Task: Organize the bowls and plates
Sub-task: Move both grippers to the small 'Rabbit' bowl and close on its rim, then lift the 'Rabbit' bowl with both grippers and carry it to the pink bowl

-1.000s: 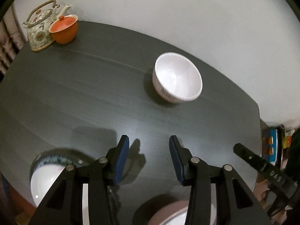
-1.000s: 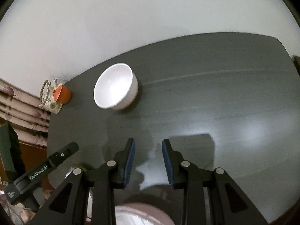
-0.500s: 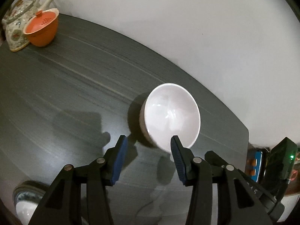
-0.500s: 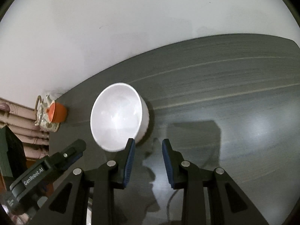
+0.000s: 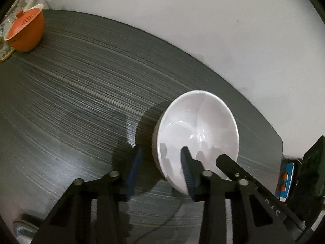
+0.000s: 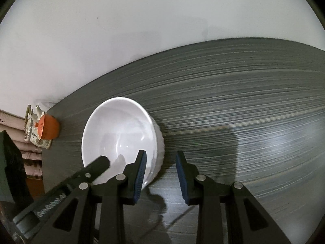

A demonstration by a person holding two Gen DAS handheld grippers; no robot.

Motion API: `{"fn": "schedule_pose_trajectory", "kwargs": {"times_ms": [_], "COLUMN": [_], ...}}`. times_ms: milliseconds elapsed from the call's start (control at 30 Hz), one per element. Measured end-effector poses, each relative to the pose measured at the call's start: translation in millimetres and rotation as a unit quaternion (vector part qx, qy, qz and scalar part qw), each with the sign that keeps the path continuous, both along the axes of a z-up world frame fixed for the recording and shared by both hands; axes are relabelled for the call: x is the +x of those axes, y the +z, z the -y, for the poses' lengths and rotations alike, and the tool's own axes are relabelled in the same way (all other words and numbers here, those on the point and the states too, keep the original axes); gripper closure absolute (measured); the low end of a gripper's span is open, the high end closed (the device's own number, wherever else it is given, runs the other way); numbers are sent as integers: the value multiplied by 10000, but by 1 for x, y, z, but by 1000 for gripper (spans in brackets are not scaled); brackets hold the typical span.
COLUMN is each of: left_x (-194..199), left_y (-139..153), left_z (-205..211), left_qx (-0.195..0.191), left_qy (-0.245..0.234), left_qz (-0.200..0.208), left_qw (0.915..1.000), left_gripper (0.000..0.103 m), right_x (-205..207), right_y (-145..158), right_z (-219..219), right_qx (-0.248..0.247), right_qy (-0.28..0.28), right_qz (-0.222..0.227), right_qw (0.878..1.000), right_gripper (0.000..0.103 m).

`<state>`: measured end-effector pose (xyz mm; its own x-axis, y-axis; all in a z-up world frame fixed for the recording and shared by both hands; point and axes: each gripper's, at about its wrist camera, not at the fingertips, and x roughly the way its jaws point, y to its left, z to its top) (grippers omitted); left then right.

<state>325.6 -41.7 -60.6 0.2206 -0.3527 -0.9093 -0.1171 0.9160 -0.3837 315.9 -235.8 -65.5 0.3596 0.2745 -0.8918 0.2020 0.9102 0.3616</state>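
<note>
A home dining corner. A dark wood-grain table (image 5: pixel 81 93) stands against a plain white wall (image 6: pixel 142 30). At its far corner sit a floral teapot (image 6: pixel 30 130) and an orange cup (image 5: pixel 26 30).

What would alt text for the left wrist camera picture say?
A white bowl sits on a dark grey table, its near rim between the closing, not yet touching fingers of the left gripper. An orange cup stands at the far left corner by a white wall.

Grey table (image 5: pixel 77 93); white bowl (image 5: pixel 199 126); orange cup (image 5: pixel 25 33).
</note>
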Motion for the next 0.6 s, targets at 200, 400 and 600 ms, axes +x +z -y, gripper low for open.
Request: {"fn": "schedule_pose_trajectory", "kwargs": {"times_ms": [200, 400, 600], "left_x": [-1, -19, -46], "left_y": [-9, -5, 24], "left_z": [3, 5, 4], "left_qx": [-71, -114, -42], "left_qy": [1, -12, -91], "left_qz": [-58, -117, 56], "left_qw": [10000, 9999, 9999], "left_gripper": [85, 85, 85], "right_x": [-1, -19, -47], "right_y": [-3, 8, 34], "right_z": [-8, -8, -13], "right_qx": [-12, 13, 102], "right_qy": [36, 12, 38], "right_qz": [41, 12, 145], "right_qw": [10000, 10000, 9998], "right_gripper": [85, 85, 85]}}
